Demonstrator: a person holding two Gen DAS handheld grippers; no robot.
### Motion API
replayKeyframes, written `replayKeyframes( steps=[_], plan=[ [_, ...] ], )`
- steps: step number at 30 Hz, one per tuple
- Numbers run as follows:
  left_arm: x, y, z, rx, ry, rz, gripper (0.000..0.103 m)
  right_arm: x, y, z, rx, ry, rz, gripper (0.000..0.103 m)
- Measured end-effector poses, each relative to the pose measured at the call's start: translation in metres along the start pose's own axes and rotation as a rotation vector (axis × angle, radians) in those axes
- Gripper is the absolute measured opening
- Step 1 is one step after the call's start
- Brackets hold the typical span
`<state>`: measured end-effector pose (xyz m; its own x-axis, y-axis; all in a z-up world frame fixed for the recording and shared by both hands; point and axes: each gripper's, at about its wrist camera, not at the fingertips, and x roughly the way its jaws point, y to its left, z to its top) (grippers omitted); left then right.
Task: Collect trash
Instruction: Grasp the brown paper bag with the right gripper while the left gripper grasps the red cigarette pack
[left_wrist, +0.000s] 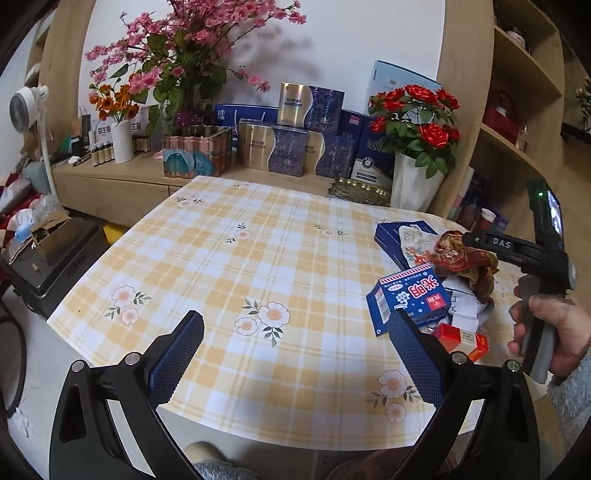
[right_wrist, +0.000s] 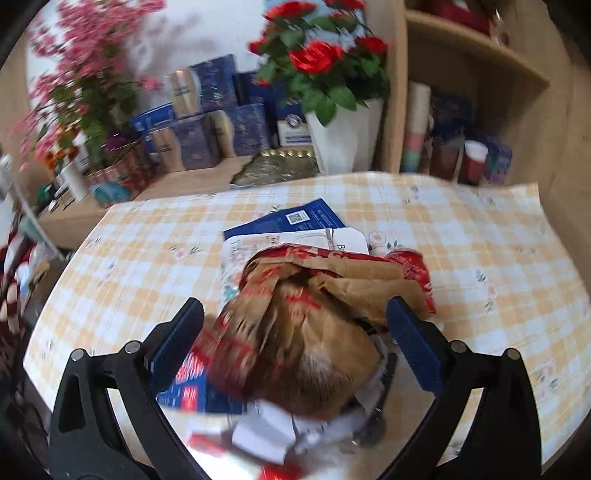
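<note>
The right tongs (right_wrist: 295, 332) are spread wide around a crumpled brown-and-red paper bag (right_wrist: 306, 332) atop the trash pile; the left tongs (left_wrist: 295, 343) gape, empty, beside a blue carton (left_wrist: 410, 297) on the checked table (left_wrist: 229, 266).

Left wrist view looks across the desk (left_wrist: 258, 258) from its near edge; right wrist view sits close above the trash pile (right_wrist: 306, 325). Both catch that pile (left_wrist: 436, 280).
</note>
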<state>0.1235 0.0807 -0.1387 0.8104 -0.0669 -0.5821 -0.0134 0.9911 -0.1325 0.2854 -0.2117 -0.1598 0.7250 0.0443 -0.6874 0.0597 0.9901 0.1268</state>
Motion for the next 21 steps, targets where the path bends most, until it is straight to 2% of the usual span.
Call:
replayKeyframes(
  steps=[4, 7, 9, 12, 17, 21],
  plan=[
    [0.005, -0.001, -0.001, 0.01, -0.007, 0.006, 0.098, 0.032, 0.001, -0.003, 0.029, 0.094, -0.036, 0.097],
    [0.008, -0.003, -0.003, 0.017, 0.004, -0.01, 0.098, 0.038, -0.006, -0.006, 0.07, 0.11, 0.015, 0.097],
    [0.01, -0.006, -0.004, 0.022, 0.008, -0.019, 0.098, 0.033, -0.007, -0.006, 0.076, 0.105, 0.042, 0.089],
    [0.011, -0.01, -0.006, 0.02, 0.017, -0.053, 0.098, 0.017, -0.008, -0.007, 0.064, 0.062, 0.092, 0.085],
    [0.014, -0.022, -0.01, 0.023, 0.039, -0.106, 0.098, -0.032, -0.012, -0.006, 0.054, -0.087, 0.154, 0.085],
    [0.02, -0.037, -0.014, 0.016, 0.076, -0.168, 0.098, -0.072, -0.028, -0.018, 0.043, -0.191, 0.145, 0.086]
  ],
)
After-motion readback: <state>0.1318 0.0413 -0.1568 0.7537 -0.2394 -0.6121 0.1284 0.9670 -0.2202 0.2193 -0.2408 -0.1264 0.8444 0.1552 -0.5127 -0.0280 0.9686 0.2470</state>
